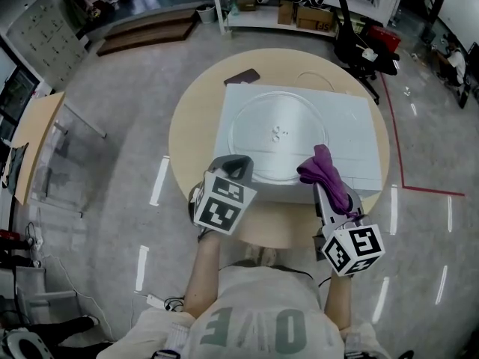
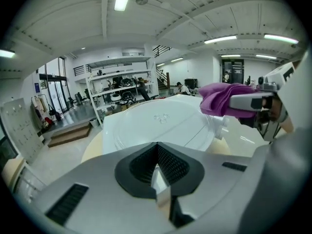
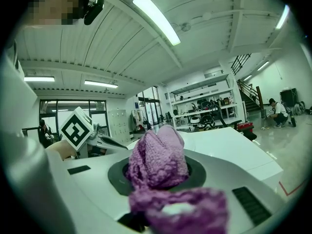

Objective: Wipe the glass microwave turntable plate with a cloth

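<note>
Head view: a white box sits on a round tan table. The glass turntable plate lies flat on the box's top. It is clear and round, with a raised rim and a few small nubs at its centre. The left gripper is at the box's near edge, towards its left corner. The right gripper is at the same edge further right. A bunched purple cloth stands up from its tip over the box's near edge. A dark flat object lies on the table just behind the box's far left corner.

Left gripper view: its jaws are pressed together with nothing between them. The plate on the box lies ahead of them, its rim catching the light. The cloth hangs above the box's right side.

Right gripper view: its jaws pinch the knitted cloth, which bulges up between them and spills forward over the gripper's body.
</note>
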Action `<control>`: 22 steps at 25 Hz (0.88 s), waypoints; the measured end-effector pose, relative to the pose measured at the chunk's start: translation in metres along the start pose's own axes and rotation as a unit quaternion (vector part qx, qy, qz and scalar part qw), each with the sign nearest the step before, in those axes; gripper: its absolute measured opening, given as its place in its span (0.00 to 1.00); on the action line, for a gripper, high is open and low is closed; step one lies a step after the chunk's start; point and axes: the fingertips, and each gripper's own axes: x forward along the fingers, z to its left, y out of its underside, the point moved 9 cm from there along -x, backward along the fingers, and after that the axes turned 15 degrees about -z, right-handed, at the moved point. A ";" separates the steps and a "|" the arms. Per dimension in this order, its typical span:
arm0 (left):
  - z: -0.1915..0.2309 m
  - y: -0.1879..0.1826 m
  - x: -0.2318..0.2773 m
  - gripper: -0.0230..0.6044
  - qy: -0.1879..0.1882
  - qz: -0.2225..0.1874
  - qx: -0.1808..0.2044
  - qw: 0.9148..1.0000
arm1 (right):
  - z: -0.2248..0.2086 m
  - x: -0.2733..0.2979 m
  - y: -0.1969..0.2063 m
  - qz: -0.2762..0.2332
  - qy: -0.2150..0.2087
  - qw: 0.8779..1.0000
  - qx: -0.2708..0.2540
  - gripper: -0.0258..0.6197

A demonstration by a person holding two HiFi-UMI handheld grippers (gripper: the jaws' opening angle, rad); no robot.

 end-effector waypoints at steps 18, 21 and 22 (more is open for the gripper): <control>-0.014 0.023 -0.024 0.04 -0.059 -0.165 -0.047 0.983 | 0.030 0.016 -0.006 0.006 -0.052 0.998 -0.041 0.11; -0.016 0.025 -0.024 0.04 -0.060 -0.176 -0.047 0.981 | 0.033 0.029 -0.016 -0.001 -0.076 0.995 -0.057 0.11; -0.016 0.025 -0.024 0.04 -0.061 -0.177 -0.047 0.981 | 0.034 0.035 -0.020 0.000 -0.091 0.994 -0.061 0.11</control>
